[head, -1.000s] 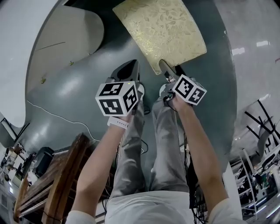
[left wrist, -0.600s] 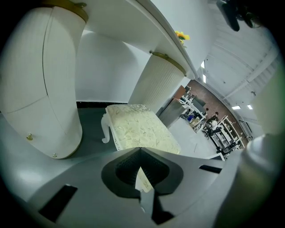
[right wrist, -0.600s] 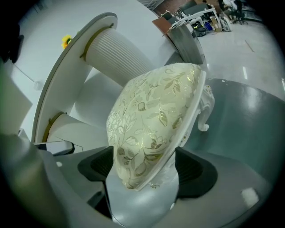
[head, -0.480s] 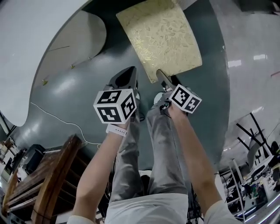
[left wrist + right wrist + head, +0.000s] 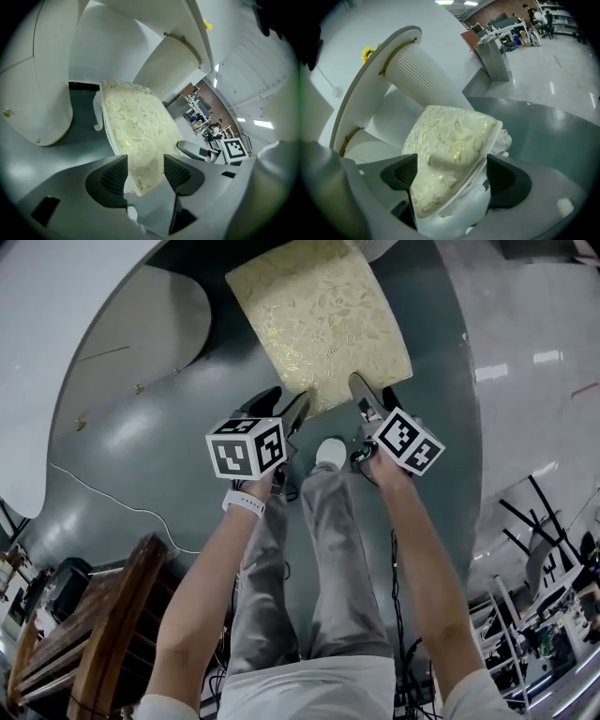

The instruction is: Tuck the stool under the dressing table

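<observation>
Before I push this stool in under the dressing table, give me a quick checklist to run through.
1. Right tongs clamped on the stool corner: ok.
2. Left tongs gripping the stool: not ok; jaws opening, corner between them, pads not pressing.
3. Stool pointed at the gap under the dressing table: ok.
4. Stool tucked under: not ok; most of it sticks out.
5. All stool legs on the floor: cannot tell.

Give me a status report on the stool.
Left gripper opening, stool corner between its jaws. Right gripper shut on other corner. Stool's far end just under table. Nothing seen blocking.
</observation>
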Demonstrator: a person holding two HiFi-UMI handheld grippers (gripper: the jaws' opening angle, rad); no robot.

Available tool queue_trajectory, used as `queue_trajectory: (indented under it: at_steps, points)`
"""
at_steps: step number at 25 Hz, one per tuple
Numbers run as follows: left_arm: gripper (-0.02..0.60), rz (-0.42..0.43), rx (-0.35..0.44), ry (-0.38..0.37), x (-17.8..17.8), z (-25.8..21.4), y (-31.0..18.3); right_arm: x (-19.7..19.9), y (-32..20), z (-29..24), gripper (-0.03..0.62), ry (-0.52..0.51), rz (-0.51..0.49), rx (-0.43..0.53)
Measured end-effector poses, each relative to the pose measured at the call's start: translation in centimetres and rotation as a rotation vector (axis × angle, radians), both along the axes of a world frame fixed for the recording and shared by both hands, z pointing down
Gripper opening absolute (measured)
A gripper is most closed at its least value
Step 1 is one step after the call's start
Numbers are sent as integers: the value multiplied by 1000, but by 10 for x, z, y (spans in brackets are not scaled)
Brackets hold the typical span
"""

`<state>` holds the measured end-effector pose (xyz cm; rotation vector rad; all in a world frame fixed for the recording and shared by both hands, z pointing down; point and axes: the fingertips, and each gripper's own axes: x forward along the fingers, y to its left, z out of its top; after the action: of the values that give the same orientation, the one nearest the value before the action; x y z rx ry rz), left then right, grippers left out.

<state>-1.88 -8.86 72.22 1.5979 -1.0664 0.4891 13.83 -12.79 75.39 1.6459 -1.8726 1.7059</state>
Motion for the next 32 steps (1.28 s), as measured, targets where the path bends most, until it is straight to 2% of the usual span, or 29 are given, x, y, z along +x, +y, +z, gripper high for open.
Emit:
queue_trajectory:
  at_steps: [3,7,10,12,19,22,26,32]
  points:
    - [244,11,-53,0,12,18,12,20,-13,8,459,63,-5,-10]
    - [241,23,-28,-62,25,25,15,30,-18,13,472,111,-65,-11]
    - [241,-54,-28,-90,28,23,12,30,-18,12,472,104,-97,-11]
    - [244,-76,-41,-84,33,23,12,34,-19,12,472,116,-102,-3]
    - [219,-10,-54,-27,68,22,18,58,-36,5,463,192,-135,68]
    - [215,19,-65,11,83,21,21,68,-41,6,460,188,-133,58]
    - [215,-53,-94,33,70,19,24,65,-37,8,443,116,-125,7]
    - [215,-59,-71,-14,44,11,26,63,-40,5,425,146,-134,44]
